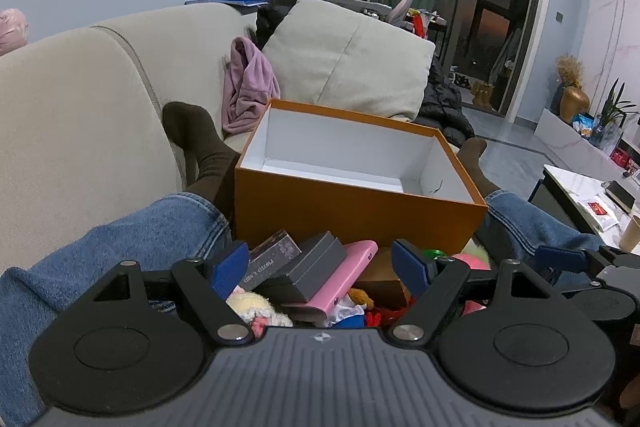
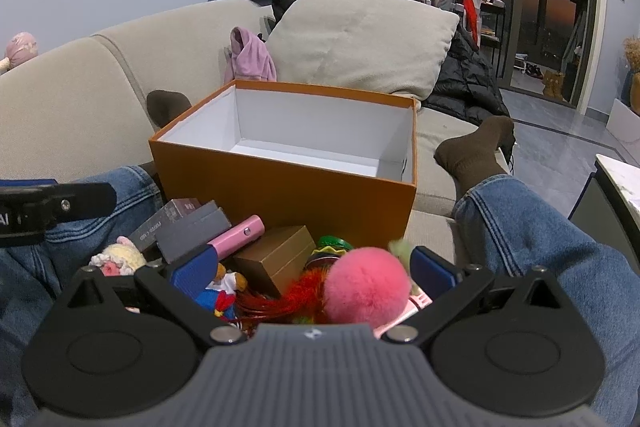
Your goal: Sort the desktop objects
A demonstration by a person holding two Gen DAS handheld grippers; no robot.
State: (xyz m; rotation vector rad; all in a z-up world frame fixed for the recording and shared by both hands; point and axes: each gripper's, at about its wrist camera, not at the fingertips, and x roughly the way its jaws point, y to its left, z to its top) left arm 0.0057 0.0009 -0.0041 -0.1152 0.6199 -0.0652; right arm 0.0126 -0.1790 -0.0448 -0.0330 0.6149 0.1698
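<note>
box's empty, nothing picked yet

you're at the very start: the orange box [image 1: 352, 211] sits empty on the sofa between your legs, the pile just in front of it. both grippers, left gripper [image 1: 320, 267] and right gripper [image 2: 314, 267], are wide open, holding nothing. next, close on one item, maybe the pink pompom [image 2: 366, 291]. only the right view shows the brown box [image 2: 276, 259] clearly.

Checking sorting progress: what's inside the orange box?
The orange box shows only bare white walls and floor; nothing visible inside. Its near wall hides the closest strip of floor.
</note>
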